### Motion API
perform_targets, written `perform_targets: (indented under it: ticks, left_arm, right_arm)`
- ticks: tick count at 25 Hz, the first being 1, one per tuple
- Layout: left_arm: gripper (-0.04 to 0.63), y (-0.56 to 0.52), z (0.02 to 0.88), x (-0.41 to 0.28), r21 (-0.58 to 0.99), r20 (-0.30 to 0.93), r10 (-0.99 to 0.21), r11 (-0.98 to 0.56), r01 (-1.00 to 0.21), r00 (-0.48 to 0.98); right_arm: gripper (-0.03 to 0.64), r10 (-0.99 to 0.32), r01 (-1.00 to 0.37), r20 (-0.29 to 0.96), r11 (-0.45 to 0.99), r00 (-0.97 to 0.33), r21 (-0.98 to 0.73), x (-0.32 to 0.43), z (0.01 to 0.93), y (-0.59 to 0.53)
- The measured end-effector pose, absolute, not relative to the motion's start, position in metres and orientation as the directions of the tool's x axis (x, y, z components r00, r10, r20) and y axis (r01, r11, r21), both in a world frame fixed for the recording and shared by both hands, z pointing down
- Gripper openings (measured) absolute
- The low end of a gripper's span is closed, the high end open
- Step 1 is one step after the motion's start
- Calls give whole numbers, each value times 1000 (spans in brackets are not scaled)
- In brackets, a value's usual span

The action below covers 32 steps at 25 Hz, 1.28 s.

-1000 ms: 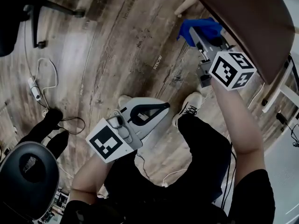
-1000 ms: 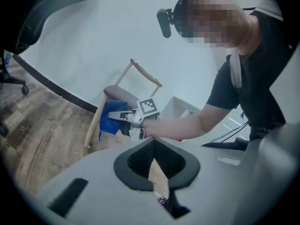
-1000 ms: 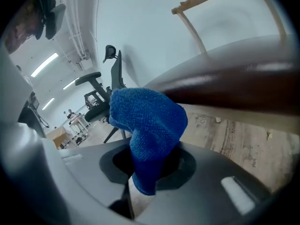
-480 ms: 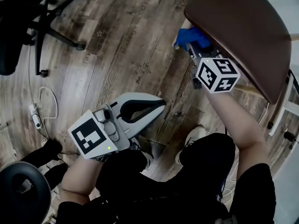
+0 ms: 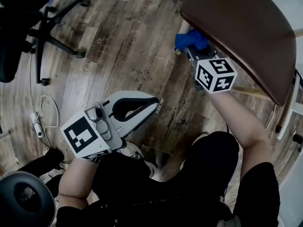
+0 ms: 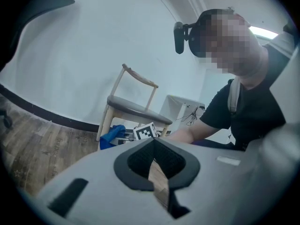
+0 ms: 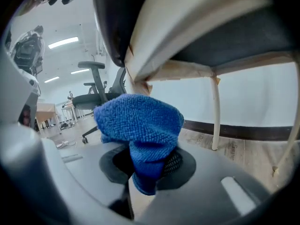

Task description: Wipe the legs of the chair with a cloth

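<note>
Cloth clamped in right gripper beside chair seat edge; left gripper closed, empty, above open floor.

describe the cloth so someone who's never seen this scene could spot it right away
Find the wooden chair with the dark brown seat, standing on the plank floor. Just under the seat's edge, the right gripper is shut on a bunched cloth. It is the only bright blue, fuzzy thing there; everything around it is brown, grey or black.
</note>
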<state>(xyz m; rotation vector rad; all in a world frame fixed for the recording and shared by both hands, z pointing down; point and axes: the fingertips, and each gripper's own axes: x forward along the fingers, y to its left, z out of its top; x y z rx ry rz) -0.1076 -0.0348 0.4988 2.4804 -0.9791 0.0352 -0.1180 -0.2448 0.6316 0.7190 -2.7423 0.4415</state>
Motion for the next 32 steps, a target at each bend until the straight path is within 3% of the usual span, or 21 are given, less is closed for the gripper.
perform_targets:
  ticks: [4,11,25,32]
  left_arm:
    - [0,-32,505,-110,427,210,-632,-627,-651,746]
    - [0,-22,508,-121,445,221,-637,-608,-658,738]
    - [0,0,515,-140,442,281,-663,-553,-706,694]
    - [0,1,511,-138,433,266,-666,-564,-703,697]
  right_arm:
    - [89,-426,-489,351,864,-834,-115,-119,660,-246]
    - [91,-420,-501,427,861,-801,-93,-121,724,-247]
    - [90,-266,-522,716,838,-645,-159,-118,881,-249]
    - [91,-241,-536,732,821,-637,-196,-117,893,-249]
